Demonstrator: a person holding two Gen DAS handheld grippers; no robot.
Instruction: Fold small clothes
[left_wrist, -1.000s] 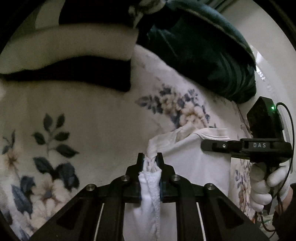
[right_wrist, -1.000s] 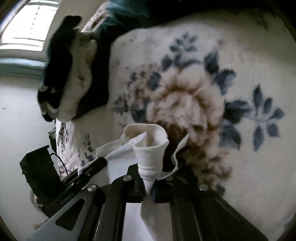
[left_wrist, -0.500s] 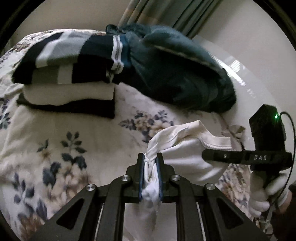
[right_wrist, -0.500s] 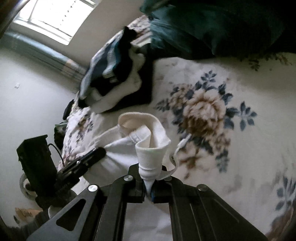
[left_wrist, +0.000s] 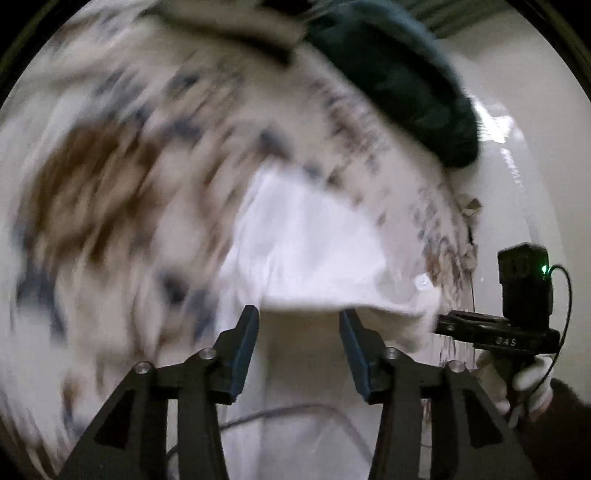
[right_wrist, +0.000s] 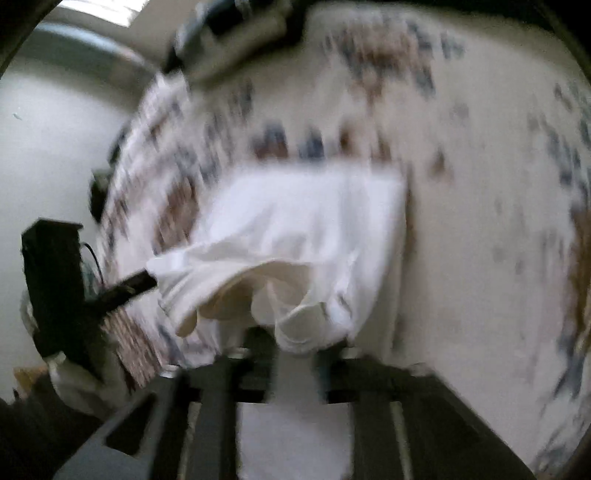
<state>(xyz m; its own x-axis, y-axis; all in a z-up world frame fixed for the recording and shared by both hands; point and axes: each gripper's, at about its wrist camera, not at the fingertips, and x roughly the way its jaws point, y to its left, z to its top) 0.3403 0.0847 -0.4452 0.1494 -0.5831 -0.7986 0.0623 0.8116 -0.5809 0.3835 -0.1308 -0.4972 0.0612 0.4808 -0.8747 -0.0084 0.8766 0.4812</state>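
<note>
A small white garment lies spread on the floral bedspread, both views blurred by motion. My left gripper is open, its blue-padded jaws apart just over the garment's near folded edge, holding nothing. In the right wrist view the garment lies ahead with its near edge bunched at my right gripper; the blur and the cloth hide whether those jaws are closed. The right gripper also shows in the left wrist view, touching the garment's right edge.
A dark green blanket lies at the far right of the bed. A stack of folded clothes sits at the bed's far end. A pale wall and floor run beside the bed's edge.
My left gripper has opened and let go of the white garment. The garment has come down from being held up and now lies spread on the bedspread. Both cameras swing fast.
</note>
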